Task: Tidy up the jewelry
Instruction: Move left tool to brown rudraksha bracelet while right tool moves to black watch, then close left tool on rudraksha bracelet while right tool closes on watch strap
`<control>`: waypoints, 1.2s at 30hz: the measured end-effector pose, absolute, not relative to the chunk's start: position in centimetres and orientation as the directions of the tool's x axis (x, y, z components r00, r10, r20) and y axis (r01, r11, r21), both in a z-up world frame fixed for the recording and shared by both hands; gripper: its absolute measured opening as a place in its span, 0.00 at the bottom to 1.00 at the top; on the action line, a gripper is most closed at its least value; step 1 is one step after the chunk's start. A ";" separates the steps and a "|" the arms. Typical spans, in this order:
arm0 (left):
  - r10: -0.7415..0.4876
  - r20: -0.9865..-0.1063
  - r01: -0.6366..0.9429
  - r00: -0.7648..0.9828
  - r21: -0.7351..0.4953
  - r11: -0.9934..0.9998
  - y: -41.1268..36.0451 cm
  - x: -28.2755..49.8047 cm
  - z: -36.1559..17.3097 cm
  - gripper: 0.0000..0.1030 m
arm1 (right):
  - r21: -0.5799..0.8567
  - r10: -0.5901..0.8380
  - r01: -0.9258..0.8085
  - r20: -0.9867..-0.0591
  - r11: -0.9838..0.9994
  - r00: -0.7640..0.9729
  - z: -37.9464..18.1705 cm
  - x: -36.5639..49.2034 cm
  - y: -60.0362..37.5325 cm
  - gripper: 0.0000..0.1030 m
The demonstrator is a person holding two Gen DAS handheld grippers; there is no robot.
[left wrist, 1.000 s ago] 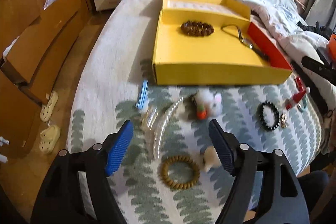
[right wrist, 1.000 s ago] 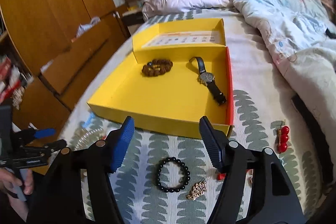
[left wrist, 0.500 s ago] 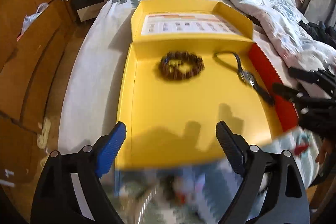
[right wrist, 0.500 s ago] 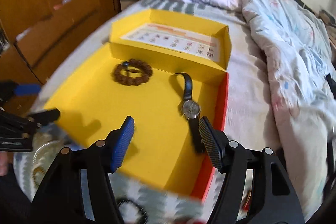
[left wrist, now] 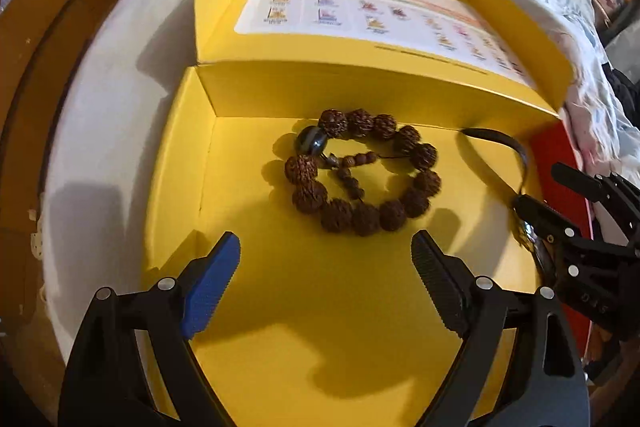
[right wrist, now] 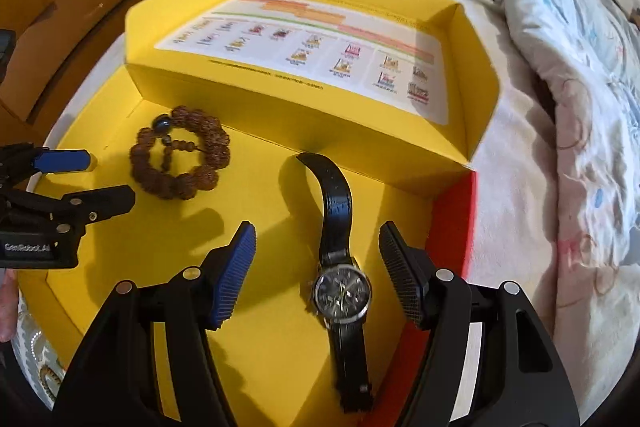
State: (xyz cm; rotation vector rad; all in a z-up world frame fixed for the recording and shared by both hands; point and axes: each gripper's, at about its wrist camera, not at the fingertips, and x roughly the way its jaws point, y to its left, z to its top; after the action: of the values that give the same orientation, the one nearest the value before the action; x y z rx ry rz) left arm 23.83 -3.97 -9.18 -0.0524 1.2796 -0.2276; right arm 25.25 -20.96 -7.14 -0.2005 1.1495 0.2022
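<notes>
A yellow box (left wrist: pixel 320 339) lies open on the bed, also seen in the right wrist view (right wrist: pixel 168 251). A brown bead bracelet (left wrist: pixel 362 173) lies on its floor near the back wall; it shows too in the right wrist view (right wrist: pixel 180 159). My left gripper (left wrist: pixel 326 285) is open and empty, just short of the bracelet. A black wristwatch (right wrist: pixel 342 291) lies on the box floor between the fingers of my open right gripper (right wrist: pixel 318 277). Only its strap (left wrist: pixel 504 143) shows in the left wrist view, where the right gripper (left wrist: pixel 576 211) reaches in.
The box's raised lid (right wrist: pixel 304 51) carries a printed sheet. A red box side (right wrist: pixel 452 219) stands right of the watch. A crumpled quilt (right wrist: pixel 568 75) lies at the right. Wooden cabinets (left wrist: pixel 40 39) stand left of the bed. The left gripper (right wrist: pixel 60 199) shows in the right wrist view.
Both grippers moved forward from over the loose jewelry on the bedspread into the yellow box. The left one closed in on the bead bracelet, the right one on the watch. Both stayed open.
</notes>
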 end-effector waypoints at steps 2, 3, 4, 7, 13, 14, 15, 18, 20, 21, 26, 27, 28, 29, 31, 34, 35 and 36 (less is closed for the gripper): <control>-0.180 -0.949 0.135 0.258 -0.149 0.980 -4.0 24.2 -9.9 0.84 | -0.066 0.034 -0.246 -0.924 0.967 0.382 -7.9 26.0 -21.0 0.65; -0.172 -0.949 0.138 0.264 -0.139 0.981 -4.1 24.2 -9.9 0.84 | -0.070 0.030 -0.247 -0.925 0.967 0.380 -8.1 26.2 -20.9 0.65; -0.165 -0.948 0.142 0.272 -0.131 0.981 -4.3 24.2 -9.8 0.84 | -0.071 0.029 -0.248 -0.925 0.966 0.378 -8.2 26.4 -20.9 0.65; -0.180 -0.948 0.139 0.263 -0.148 0.979 -4.6 24.2 -9.8 0.84 | -0.087 0.014 -0.255 -0.929 0.963 0.369 -8.6 27.0 -20.5 0.65; -0.165 -0.952 0.128 0.257 -0.136 0.982 -5.1 24.1 -9.7 0.84 | -0.066 0.021 -0.233 -0.935 0.970 0.353 -9.0 27.7 -20.4 0.65; -0.165 -0.952 0.126 0.256 -0.136 0.983 -5.2 24.3 -9.7 0.84 | -0.067 0.019 -0.232 -0.935 0.970 0.354 -9.0 27.8 -20.4 0.65; -0.164 -0.953 0.125 0.253 -0.136 0.983 -4.8 24.9 -9.9 0.84 | -0.073 0.015 -0.235 -0.936 0.969 0.353 -9.2 27.9 -20.4 0.65; -0.167 -0.958 0.104 0.233 -0.146 0.984 -4.4 24.8 -9.8 0.84 | -0.064 0.017 -0.224 -0.939 0.972 0.344 -9.7 28.0 -20.7 0.65; -0.166 -0.961 0.096 0.221 -0.148 0.984 -4.1 24.7 -9.8 0.84 | -0.025 0.053 -0.228 -0.943 0.973 0.328 -10.0 28.0 -21.0 0.64; -0.180 -0.960 0.098 0.214 -0.162 0.982 -3.9 24.7 -9.8 0.84 | -0.015 0.063 -0.233 -0.943 0.972 0.325 -10.1 27.9 -21.1 0.64; -0.198 -0.958 0.094 0.207 -0.182 0.979 -3.7 25.0 -9.8 0.84 | 0.000 0.078 -0.234 -0.943 0.972 0.325 -10.4 27.9 -21.1 0.63; -0.200 -0.957 0.096 0.209 -0.183 0.978 -3.5 25.2 -9.8 0.84 | 0.002 0.079 -0.233 -0.943 0.972 0.324 -10.3 27.9 -21.1 0.62; -0.194 -0.957 0.096 0.214 -0.177 0.979 -3.6 25.2 -9.9 0.84 | 0.002 0.081 -0.237 -0.943 0.972 0.323 -10.3 27.8 -21.2 0.60; -0.193 -0.957 0.098 0.217 -0.175 0.980 -3.7 25.4 -9.9 0.84 | 0.005 0.085 -0.241 -0.942 0.970 0.324 -10.2 27.7 -21.2 0.51; -0.200 -0.953 0.114 0.228 -0.178 0.977 -4.1 25.4 -9.8 0.77 | 0.013 0.092 -0.241 -0.943 0.971 0.321 -10.0 27.5 -21.3 0.39; -0.262 -0.945 0.117 0.196 -0.243 0.963 -4.3 25.8 -10.2 0.63 | 0.060 0.132 -0.232 -0.942 0.971 0.308 -9.8 27.3 -21.8 0.21; -0.261 -0.944 0.117 0.203 -0.241 0.963 -4.3 25.7 -10.2 0.63 | 0.067 0.140 -0.234 -0.941 0.970 0.307 -9.8 27.2 -21.9 0.20; -0.258 -0.944 0.117 0.205 -0.238 0.964 -4.3 25.7 -10.2 0.62 | 0.069 0.142 -0.236 -0.941 0.969 0.307 -9.8 27.1 -22.0 0.19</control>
State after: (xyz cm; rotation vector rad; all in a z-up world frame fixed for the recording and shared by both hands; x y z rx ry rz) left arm 25.74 -4.34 -10.20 -0.1229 1.3397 -0.2621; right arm 27.13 -21.95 -9.83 -0.0874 1.2337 0.2503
